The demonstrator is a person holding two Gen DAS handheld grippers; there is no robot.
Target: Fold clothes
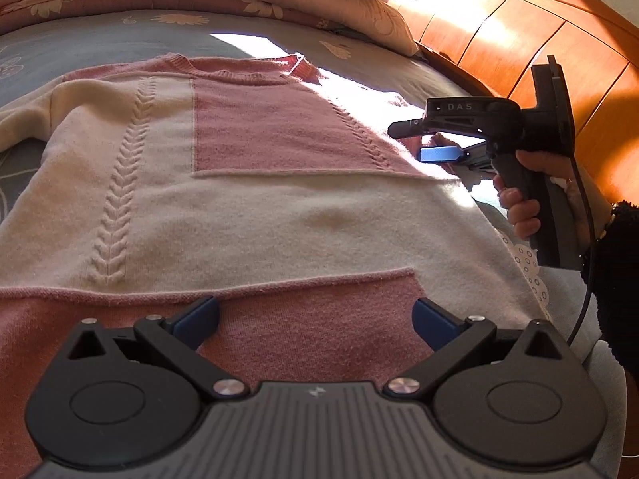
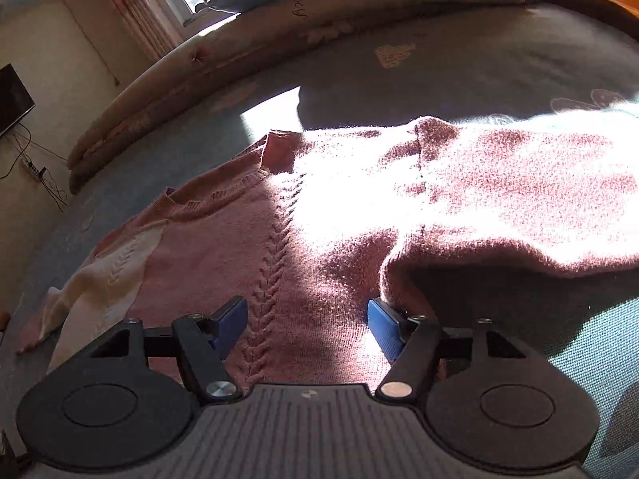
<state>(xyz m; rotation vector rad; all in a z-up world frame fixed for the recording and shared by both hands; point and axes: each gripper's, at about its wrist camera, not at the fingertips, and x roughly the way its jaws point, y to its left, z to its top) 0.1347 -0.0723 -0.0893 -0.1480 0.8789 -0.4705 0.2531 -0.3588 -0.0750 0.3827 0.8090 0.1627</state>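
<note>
On blue bedsheet (image 1: 100, 44): cable-knit pink-cream sweater (image 1: 247, 199) flat; both grippers spread, seemingly gripping nothing.

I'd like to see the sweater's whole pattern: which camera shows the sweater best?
The left wrist view: the sweater lies spread flat on the bed, cream and pink blocks, cable stitching and collar all visible. The right wrist view shows only its pink shoulder part, close up and glaring in sunlight.

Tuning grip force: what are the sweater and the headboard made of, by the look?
Sweater: soft knit, likely wool or acrylic; cable ribs and fuzzy nap show, matte pink and cream. Headboard: wood or wood veneer, orange-brown panels, glossy, glaring in sunlight.
</note>
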